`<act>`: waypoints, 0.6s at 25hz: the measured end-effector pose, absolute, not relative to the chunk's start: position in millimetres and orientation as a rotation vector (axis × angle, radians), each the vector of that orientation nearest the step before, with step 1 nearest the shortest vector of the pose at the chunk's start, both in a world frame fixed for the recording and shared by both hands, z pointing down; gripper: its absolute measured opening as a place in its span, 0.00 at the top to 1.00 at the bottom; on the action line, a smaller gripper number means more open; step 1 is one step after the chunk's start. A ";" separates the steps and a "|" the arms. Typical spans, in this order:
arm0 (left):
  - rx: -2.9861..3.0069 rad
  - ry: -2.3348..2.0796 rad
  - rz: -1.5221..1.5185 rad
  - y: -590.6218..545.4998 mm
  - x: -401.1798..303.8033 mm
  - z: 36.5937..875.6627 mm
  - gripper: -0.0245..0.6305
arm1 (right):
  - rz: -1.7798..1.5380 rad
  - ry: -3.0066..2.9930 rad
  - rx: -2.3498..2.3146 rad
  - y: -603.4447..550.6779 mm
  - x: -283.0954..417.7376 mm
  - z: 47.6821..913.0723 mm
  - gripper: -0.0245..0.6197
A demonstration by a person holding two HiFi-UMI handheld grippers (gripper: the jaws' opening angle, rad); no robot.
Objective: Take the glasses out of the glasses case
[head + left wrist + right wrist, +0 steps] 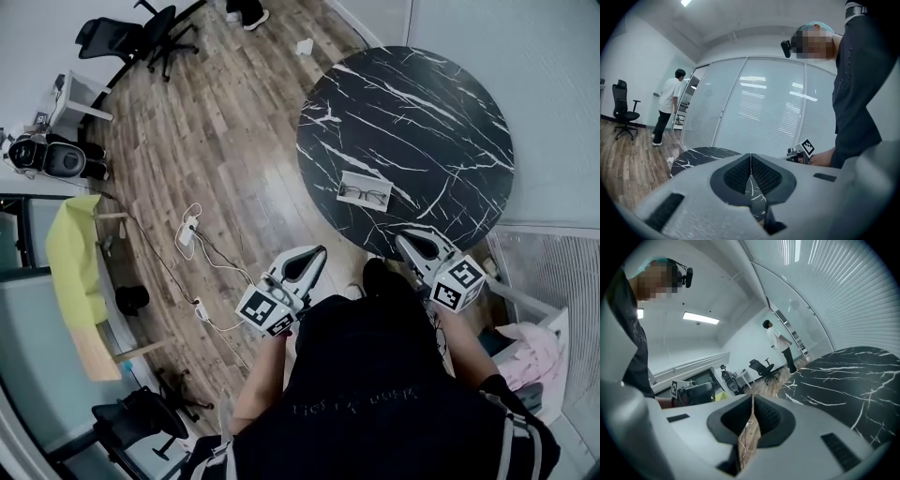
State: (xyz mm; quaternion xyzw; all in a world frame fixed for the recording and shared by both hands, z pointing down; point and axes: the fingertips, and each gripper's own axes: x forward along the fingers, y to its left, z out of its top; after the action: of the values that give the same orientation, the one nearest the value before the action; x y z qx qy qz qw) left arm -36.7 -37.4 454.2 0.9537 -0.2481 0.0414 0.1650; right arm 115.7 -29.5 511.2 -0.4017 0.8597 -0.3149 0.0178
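Dark-framed glasses (364, 195) lie on a flat white glasses case (352, 181) near the front edge of the round black marble table (422, 122). My left gripper (314, 255) hangs off the table over the wooden floor, left of the case, its jaws shut on nothing. My right gripper (405, 241) is at the table's near rim, just below and right of the case, and is also shut and empty. In the left gripper view the pads (761, 174) meet at my left gripper (750, 157). My right gripper (752, 399) shows its jaws closed too. Neither gripper view shows the case.
A person (668, 105) stands by the glass wall beyond the table, near an office chair (621, 112). Cables and a power strip (187, 230) lie on the floor to the left. A frosted glass wall (553, 103) runs close along the table's right side.
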 end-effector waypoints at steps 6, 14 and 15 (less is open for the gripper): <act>2.716 -0.749 0.115 -56.5 -27.0 453.9 0.93 | -0.984 2.757 -1.219 -52.3 120.7 525.1 0.91; 2.694 -0.773 0.093 -68.7 -29.6 454.3 0.93 | -0.946 2.863 -1.240 -73.1 114.9 537.0 0.91; 2.695 -0.770 0.090 -71.3 -30.8 454.3 0.93 | -0.938 2.882 -1.251 -76.2 113.4 539.4 0.91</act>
State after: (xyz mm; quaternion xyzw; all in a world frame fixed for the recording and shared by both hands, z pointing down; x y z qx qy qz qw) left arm -30.8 -71.3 454.3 0.9474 -0.2708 0.0315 0.1677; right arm 113.4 -76.2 539.4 -0.3808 0.8768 -0.2855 -0.0684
